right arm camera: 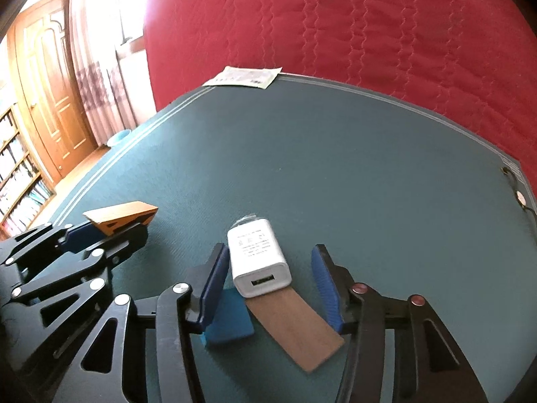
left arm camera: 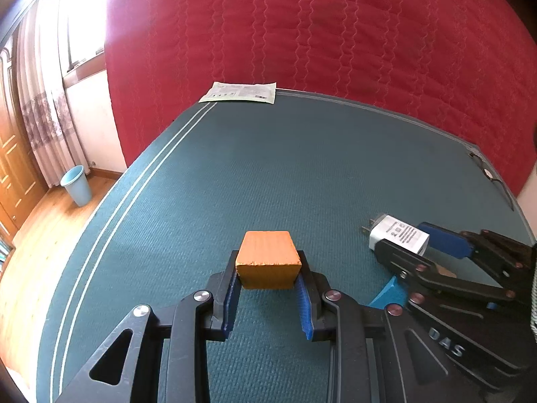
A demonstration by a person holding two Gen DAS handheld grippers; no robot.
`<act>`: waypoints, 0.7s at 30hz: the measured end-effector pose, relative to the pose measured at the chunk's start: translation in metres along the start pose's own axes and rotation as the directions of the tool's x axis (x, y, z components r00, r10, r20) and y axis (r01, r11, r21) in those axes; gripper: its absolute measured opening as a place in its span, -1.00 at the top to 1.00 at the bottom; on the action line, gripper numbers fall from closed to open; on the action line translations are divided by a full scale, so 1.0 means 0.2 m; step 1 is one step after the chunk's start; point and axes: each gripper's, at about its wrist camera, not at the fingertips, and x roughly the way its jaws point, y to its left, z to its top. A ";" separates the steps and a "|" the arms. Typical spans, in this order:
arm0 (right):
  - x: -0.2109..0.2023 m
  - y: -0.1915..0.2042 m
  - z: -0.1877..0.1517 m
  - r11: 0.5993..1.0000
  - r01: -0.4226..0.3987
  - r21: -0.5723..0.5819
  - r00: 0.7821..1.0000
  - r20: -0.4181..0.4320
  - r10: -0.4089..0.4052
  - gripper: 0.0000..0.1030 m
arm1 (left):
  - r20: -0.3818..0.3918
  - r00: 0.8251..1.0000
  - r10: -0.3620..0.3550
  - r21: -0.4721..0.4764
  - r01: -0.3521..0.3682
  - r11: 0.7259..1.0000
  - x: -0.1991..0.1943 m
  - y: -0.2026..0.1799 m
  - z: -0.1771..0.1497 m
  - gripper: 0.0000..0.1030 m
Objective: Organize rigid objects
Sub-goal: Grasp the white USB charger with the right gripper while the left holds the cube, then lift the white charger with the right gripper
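My left gripper (left arm camera: pixel 268 268) is shut on an orange wooden block (left arm camera: pixel 267 258), held just above the teal mat (left arm camera: pixel 251 174); it also shows in the right wrist view (right arm camera: pixel 122 220). My right gripper (right arm camera: pixel 268 262) is open around a white USB charger (right arm camera: pixel 258 257), which lies on the mat between the blue pads without being squeezed; the left pad is next to it. The charger also shows in the left wrist view (left arm camera: pixel 399 235). A brown flat wooden piece (right arm camera: pixel 295 329) and a blue block (right arm camera: pixel 228 319) lie under the right gripper.
A white printed packet (left arm camera: pixel 240 93) lies at the mat's far edge, against a red quilted blanket (left arm camera: pixel 335 27). A pair of glasses (left arm camera: pixel 490 174) lies at the right edge. Left of the mat are wooden floor, a blue bin (left arm camera: pixel 76 184), curtains and a door.
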 end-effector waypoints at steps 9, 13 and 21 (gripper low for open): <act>0.04 0.03 0.00 1.000 0.017 -0.011 1.000 -0.009 -0.017 0.38 | -0.004 1.000 -0.002 -0.002 0.002 1.000 0.00 0.00 0.00 0.39; 0.03 0.03 -0.02 1.000 0.020 0.000 1.000 -0.001 -0.020 0.38 | -0.001 1.000 -0.009 -0.002 0.009 1.000 -0.01 0.00 0.00 0.40; -0.09 0.02 -0.09 0.998 0.034 0.050 0.999 0.033 -0.035 0.38 | 0.011 0.999 -0.043 -0.001 0.043 0.999 -0.03 -0.01 0.01 0.40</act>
